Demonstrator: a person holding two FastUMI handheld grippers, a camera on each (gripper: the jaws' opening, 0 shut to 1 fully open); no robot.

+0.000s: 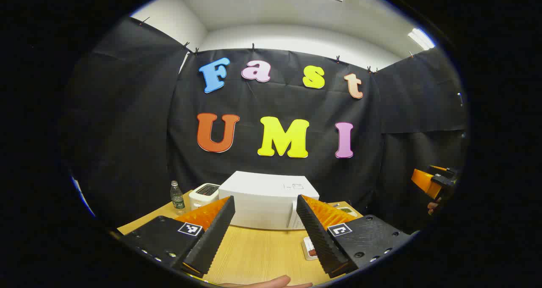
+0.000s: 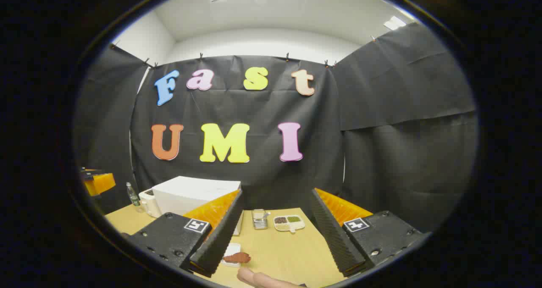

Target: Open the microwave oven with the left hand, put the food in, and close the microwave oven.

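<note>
With both tools wide and empty, we should bring the left tool squarely to the closed microwave door's edge first

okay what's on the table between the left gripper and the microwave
In the left gripper view, only bare wooden table lies between the open left gripper and the white microwave. The plate of food sits off to the side.

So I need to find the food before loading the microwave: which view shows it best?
The right gripper view: the food lies unobstructed on its white plate. In the left gripper view, the food is half hidden behind the tongs.
</note>
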